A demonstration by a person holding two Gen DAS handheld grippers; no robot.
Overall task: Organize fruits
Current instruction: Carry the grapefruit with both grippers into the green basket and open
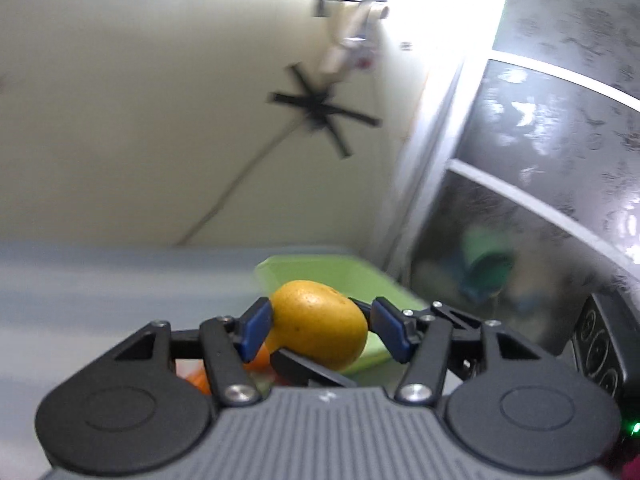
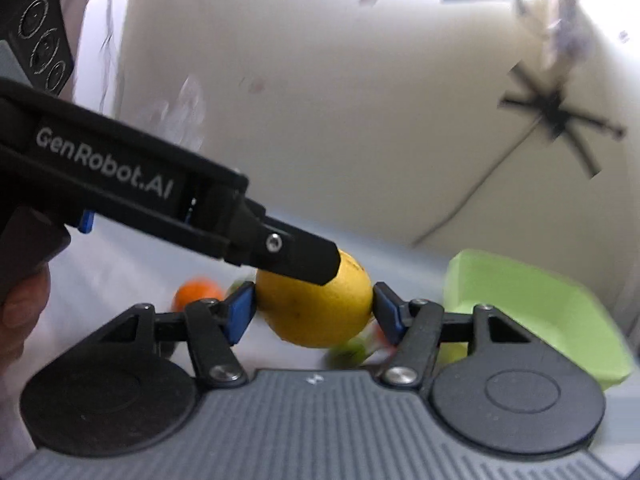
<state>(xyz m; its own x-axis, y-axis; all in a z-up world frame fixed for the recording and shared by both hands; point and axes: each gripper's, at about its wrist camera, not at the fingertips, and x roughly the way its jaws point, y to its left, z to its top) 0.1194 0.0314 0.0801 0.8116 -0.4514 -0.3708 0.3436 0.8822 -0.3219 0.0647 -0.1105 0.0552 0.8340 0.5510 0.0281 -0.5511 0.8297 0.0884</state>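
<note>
Between both tools, a yellow lemon [image 2: 316, 304]: right tool [image 2: 314, 310] clenched across its sides, left tool [image 1: 320, 326] seemingly gripping too; green bin [image 2: 532, 312] lies just rightward.

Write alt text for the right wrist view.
The right hand-held gripper pinches a yellow fruit between its blue pads, while the left hand-held gripper touches the fruit from above. A green tray sits to the right; an orange fruit lies behind.
</note>
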